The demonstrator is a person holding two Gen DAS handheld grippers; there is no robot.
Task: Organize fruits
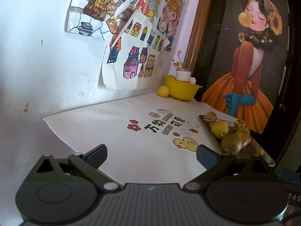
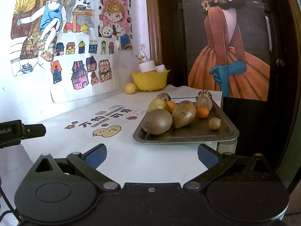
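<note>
A dark metal tray (image 2: 190,135) on the white table's right side holds several fruits: a brown kiwi (image 2: 157,121), a mango-shaped fruit (image 2: 183,114), small oranges (image 2: 202,112), striped round fruits (image 2: 204,94) and a small brown one (image 2: 214,123). The left wrist view shows the same tray (image 1: 210,131) with a yellow lemon (image 1: 219,129) and kiwi (image 1: 231,143). A yellow bowl (image 2: 149,80) stands at the back corner, a loose lemon (image 2: 130,88) beside it. My left gripper (image 1: 151,153) and right gripper (image 2: 152,153) are both open, empty, short of the tray.
A white cloth with cartoon prints (image 2: 105,124) covers the table. Drawings hang on the left wall (image 2: 65,47). A white jar (image 2: 146,66) sits in the yellow bowl. A dark door with a poster (image 2: 231,47) stands behind the tray. The left gripper's body (image 2: 20,130) shows at the left edge.
</note>
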